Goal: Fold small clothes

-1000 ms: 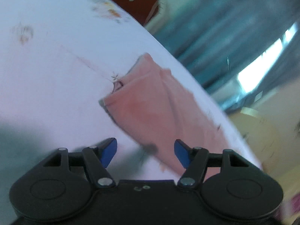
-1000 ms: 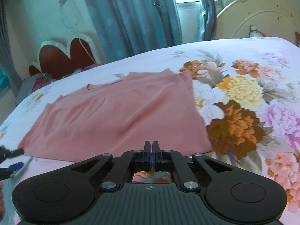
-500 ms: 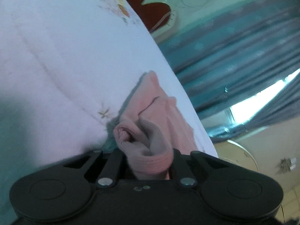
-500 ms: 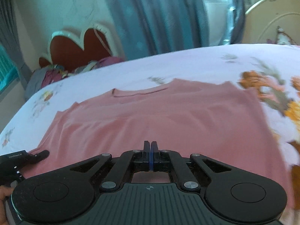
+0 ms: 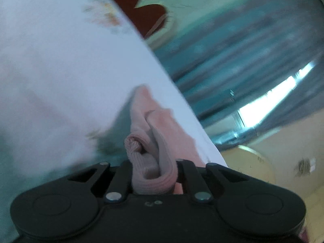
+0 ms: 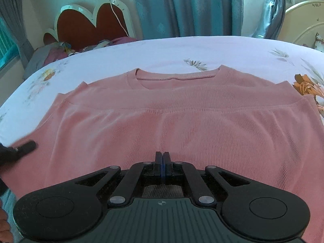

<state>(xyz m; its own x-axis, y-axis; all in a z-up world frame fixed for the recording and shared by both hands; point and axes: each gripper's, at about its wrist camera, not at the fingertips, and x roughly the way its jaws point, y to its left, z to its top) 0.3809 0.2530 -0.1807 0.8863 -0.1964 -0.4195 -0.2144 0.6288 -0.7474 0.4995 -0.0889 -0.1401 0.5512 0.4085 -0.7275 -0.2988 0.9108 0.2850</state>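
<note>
A pink ribbed knit shirt (image 6: pixel 182 121) lies on the floral bedsheet (image 6: pixel 182 48), collar at the far side, its lower part folded up over the body. My right gripper (image 6: pixel 162 168) is shut and sits low over the shirt's near edge; whether it pinches cloth is hidden. My left gripper (image 5: pixel 155 174) is shut on a bunched edge of the shirt (image 5: pixel 149 162), which bulges up between its jaws. The left gripper's tip also shows in the right wrist view (image 6: pixel 24 146), at the shirt's left edge.
A red heart-shaped headboard (image 6: pixel 87 24) and a pile of clothes (image 6: pixel 60 50) stand beyond the bed's far left. Teal curtains (image 6: pixel 182 6) hang behind. A cream headboard (image 6: pixel 303 20) is at the right. Orange flower prints (image 6: pixel 305 85) mark the sheet's right side.
My left gripper closed on the shirt's edge and holds it bunched. The right gripper has moved left and forward over the shirt, and the near part now lies folded up toward the collar.
</note>
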